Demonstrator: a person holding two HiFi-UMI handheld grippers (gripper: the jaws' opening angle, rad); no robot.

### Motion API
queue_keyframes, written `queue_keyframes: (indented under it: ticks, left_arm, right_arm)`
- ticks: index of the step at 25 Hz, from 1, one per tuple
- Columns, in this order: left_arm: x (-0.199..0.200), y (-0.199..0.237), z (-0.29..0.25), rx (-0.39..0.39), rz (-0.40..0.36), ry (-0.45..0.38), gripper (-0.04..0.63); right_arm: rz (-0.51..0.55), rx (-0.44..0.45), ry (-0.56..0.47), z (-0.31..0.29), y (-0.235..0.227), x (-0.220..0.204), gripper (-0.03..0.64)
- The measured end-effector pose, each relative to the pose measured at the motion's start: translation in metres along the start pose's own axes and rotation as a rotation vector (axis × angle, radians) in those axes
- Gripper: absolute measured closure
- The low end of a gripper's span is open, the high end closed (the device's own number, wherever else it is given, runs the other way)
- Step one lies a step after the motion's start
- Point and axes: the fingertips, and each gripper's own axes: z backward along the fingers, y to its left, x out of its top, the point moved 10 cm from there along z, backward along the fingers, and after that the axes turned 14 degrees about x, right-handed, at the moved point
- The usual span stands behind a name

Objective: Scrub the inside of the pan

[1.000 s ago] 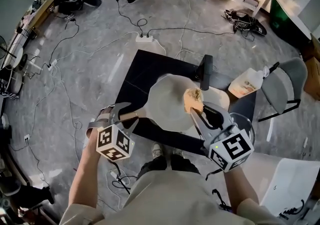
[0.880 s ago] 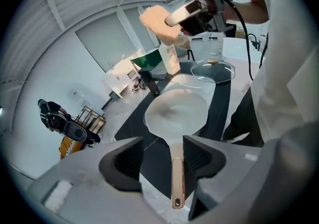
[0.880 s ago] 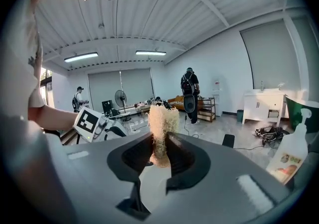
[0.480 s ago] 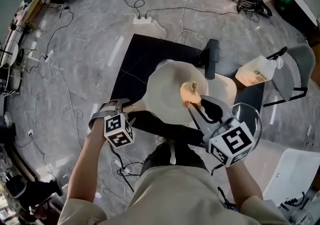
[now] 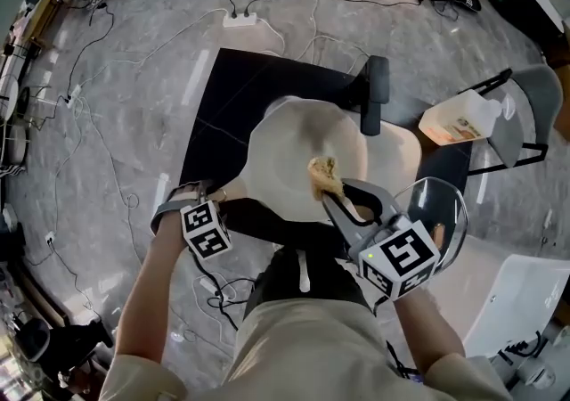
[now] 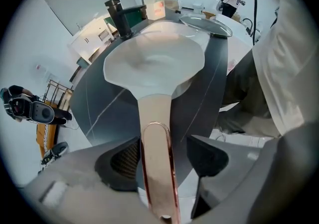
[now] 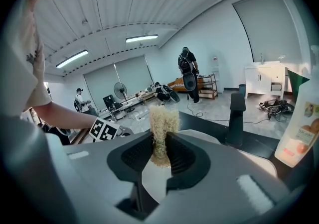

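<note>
My left gripper [image 6: 164,161] is opening its 2 jaws, with the copper-rimmed handle [image 6: 155,118] running between them. The white pan [image 6: 154,63] sits on a dark table [image 6: 99,103].

Left gripper [image 5: 218,199]: jaws opening, pan handle [image 6: 155,141] between them, forearm extended. Right gripper [image 5: 334,203]: clamped on scrubber [image 5: 322,175].
</note>
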Motion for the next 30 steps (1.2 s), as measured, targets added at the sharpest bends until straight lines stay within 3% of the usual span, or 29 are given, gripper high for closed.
queue_keyframes:
  ticks: [10,12,15,21,24,30]
  left_arm:
    - [0.0,0.0,-0.021,-0.068,-0.017,0.065,0.3]
    - [-0.001,0.001,-0.023,-0.069,-0.013,0.062,0.341]
    - [-0.001,0.005,-0.024,-0.046,-0.006,0.063,0.473]
    - [-0.001,0.003,-0.024,-0.057,0.032,0.078,0.488]
    - [-0.001,0.005,-0.025,-0.065,0.041,0.085,0.489]
    - [-0.001,0.004,-0.031,-0.055,0.04,0.104,0.495]
  right_arm:
    - [-0.05,0.001,0.034,-0.007,-0.015,-0.016,0.529]
    - [-0.057,0.001,0.038,-0.008,-0.017,-0.019,0.529]
    - [-0.066,-0.004,0.044,-0.01,-0.019,-0.022,0.529]
    - [-0.076,-0.029,0.089,-0.012,-0.027,-0.03,0.529]
    - [-0.028,-0.043,0.129,-0.017,-0.029,-0.03,0.529]
    - [0.004,-0.012,0.228,-0.043,-0.04,-0.038,0.529]
